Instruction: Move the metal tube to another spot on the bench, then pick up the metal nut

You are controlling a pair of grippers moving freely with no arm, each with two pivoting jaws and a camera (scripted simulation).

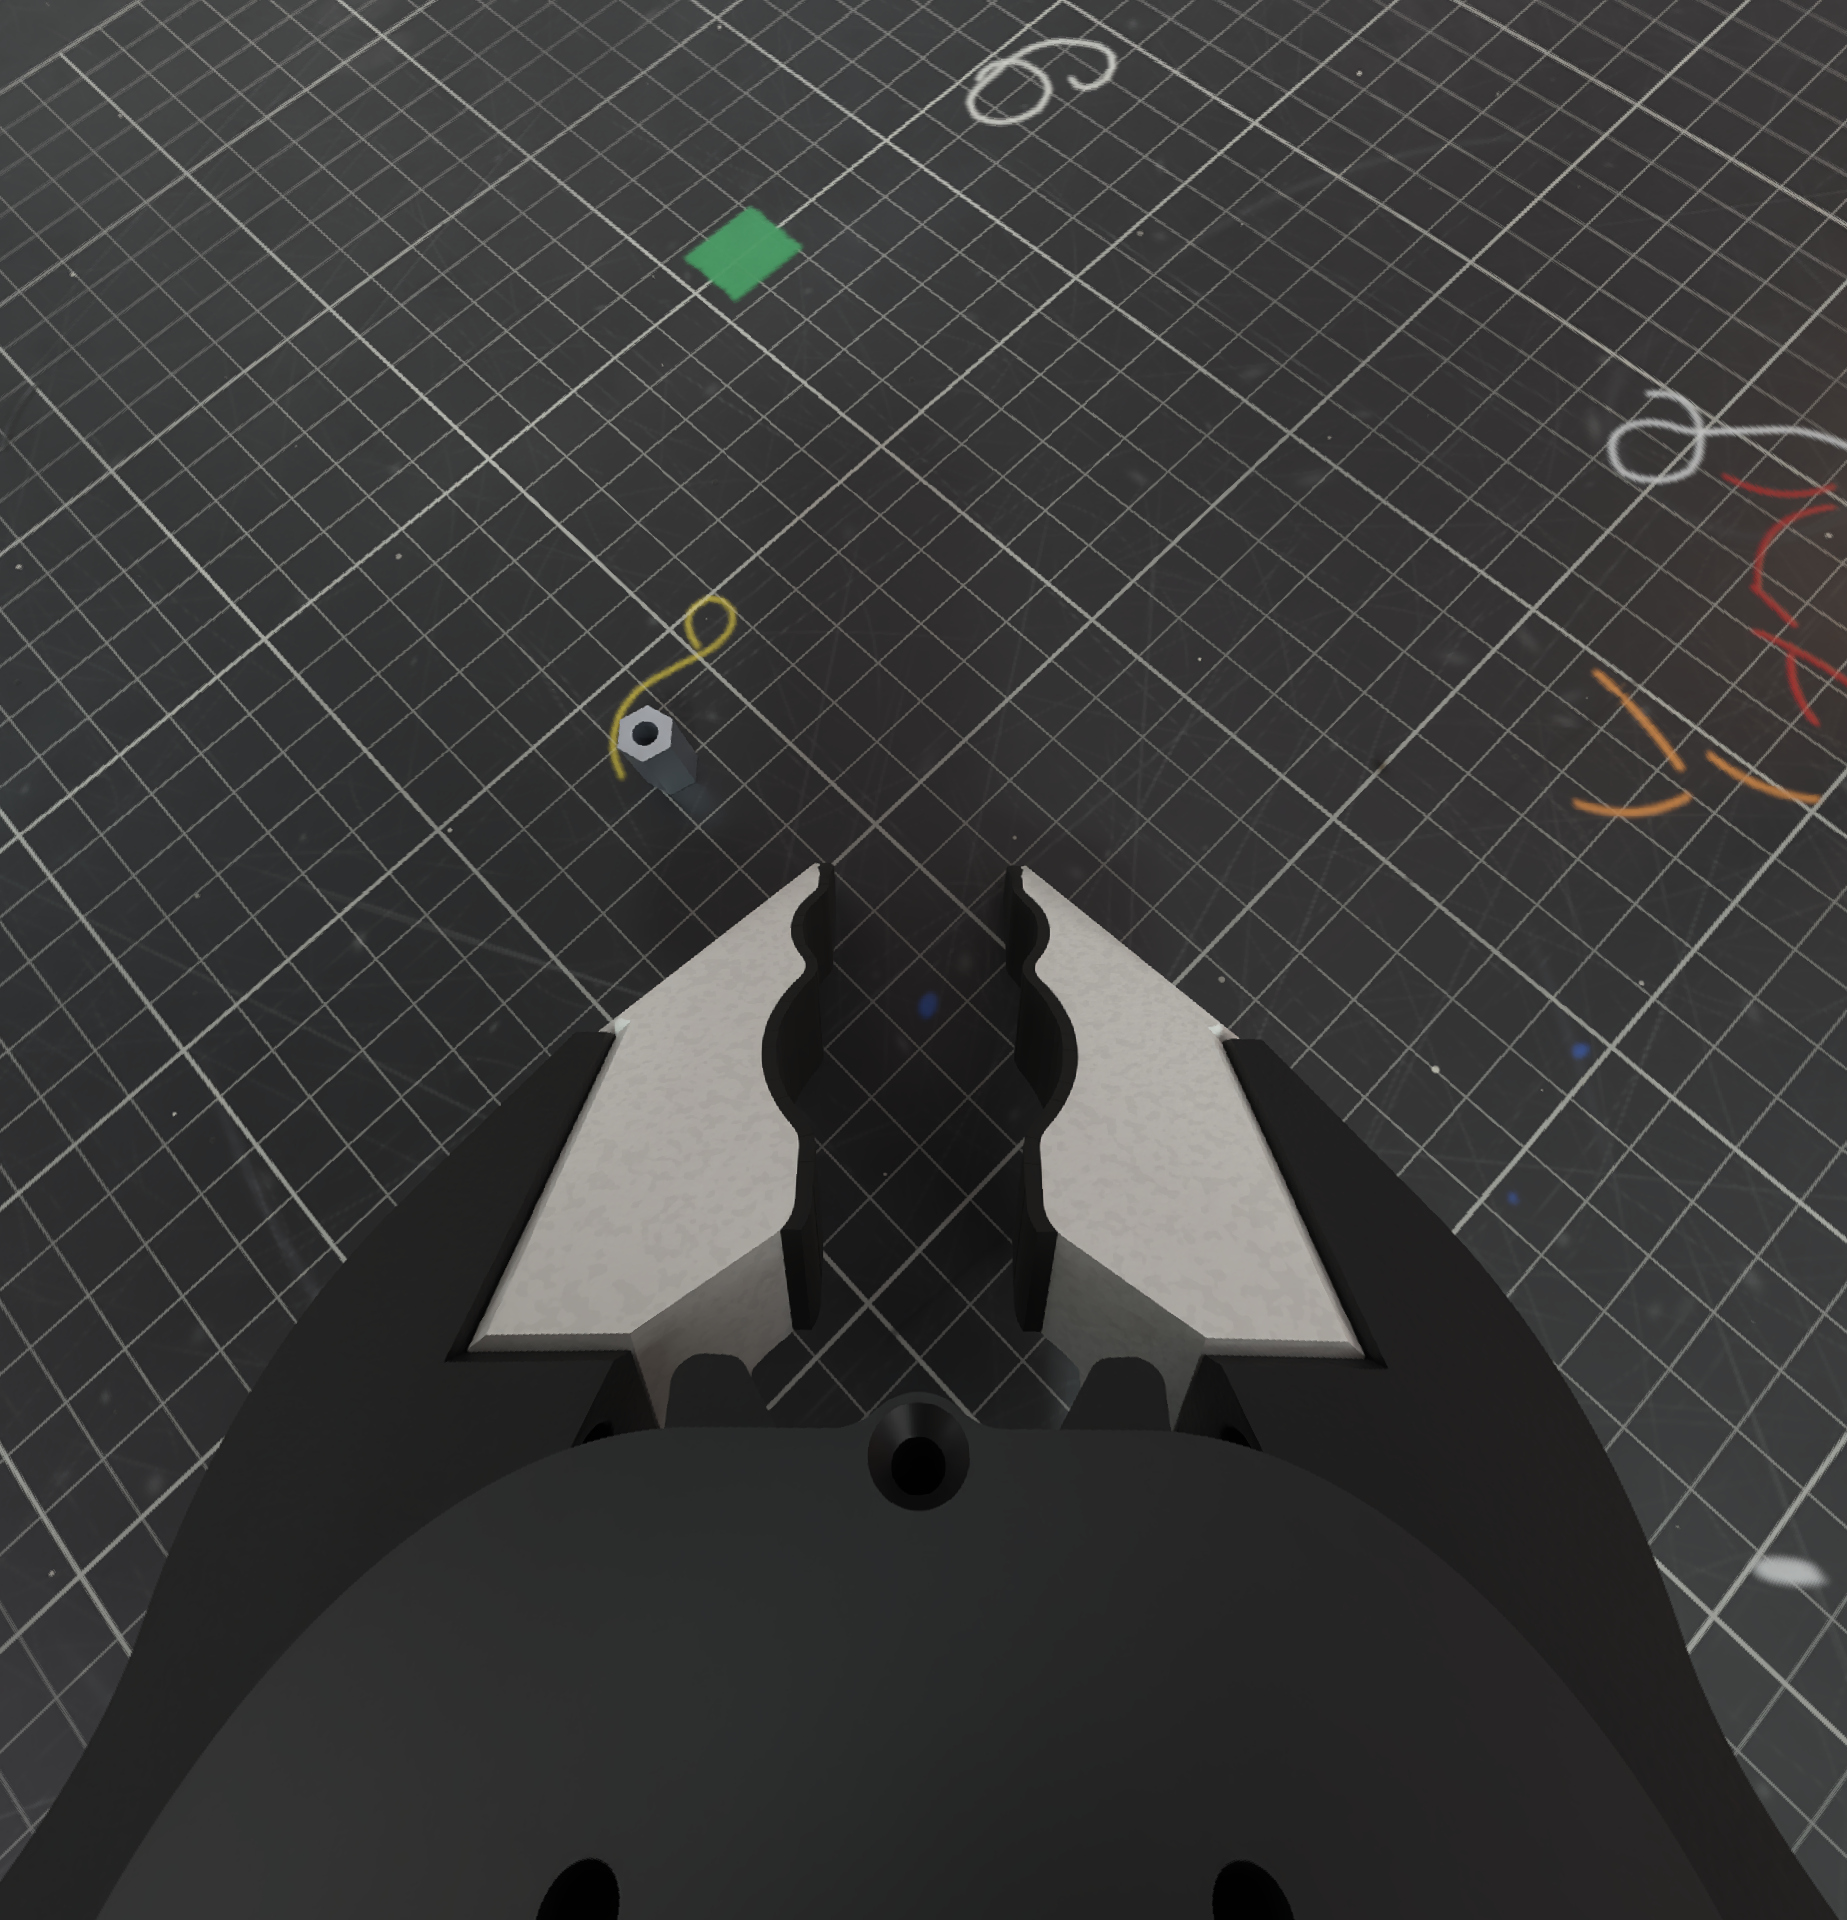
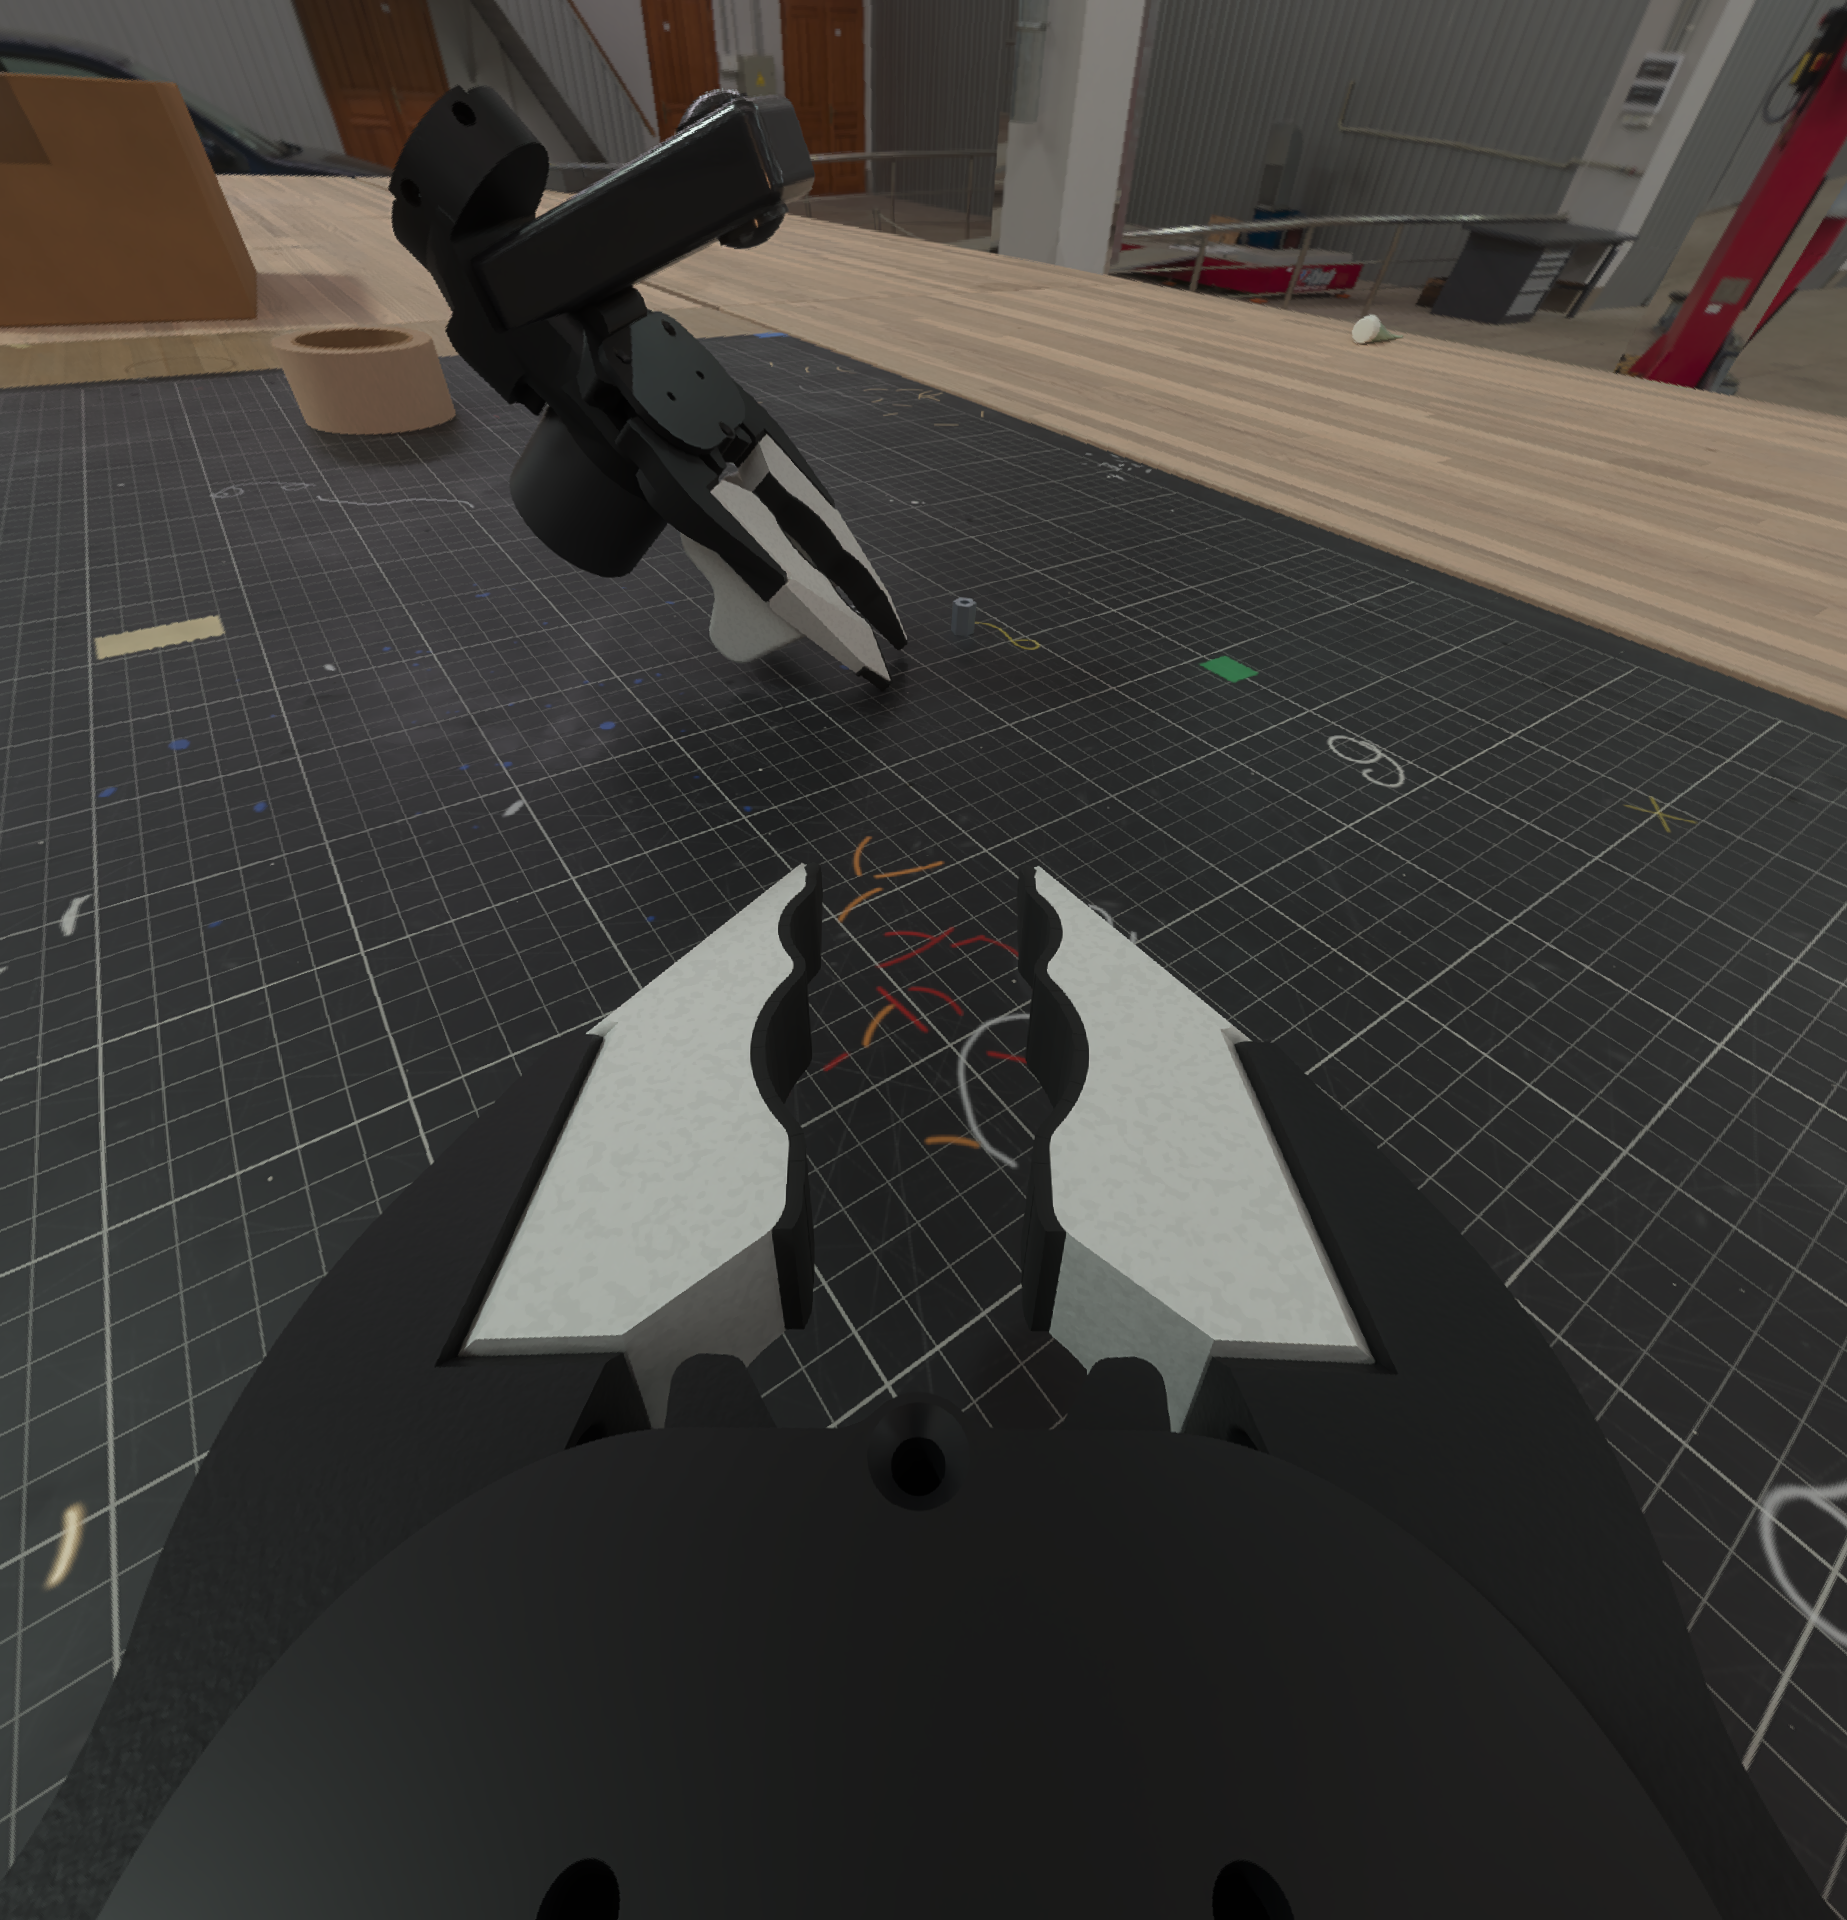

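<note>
One small grey metal part (image 1: 649, 750) stands upright on the dark gridded mat (image 1: 1210, 727). It has a hexagonal top with a round bore. It sits over a yellow squiggle, ahead and left of my left gripper (image 1: 919, 873), which is open and empty, a short way from it. The right wrist view shows the same part (image 2: 964, 615) just right of the left gripper's (image 2: 883, 660) lowered fingertips. My right gripper (image 2: 919, 878) is open and empty, low over red and orange marks on the mat. No second metal part shows.
A green square (image 1: 744, 252) lies on the mat beyond the part; it also shows in the right wrist view (image 2: 1230, 669). A cardboard ring (image 2: 363, 376) and a cardboard box (image 2: 88, 208) stand at the far left. A beige strip (image 2: 158, 636) lies on the mat. The wooden bench top (image 2: 1314, 436) borders the mat.
</note>
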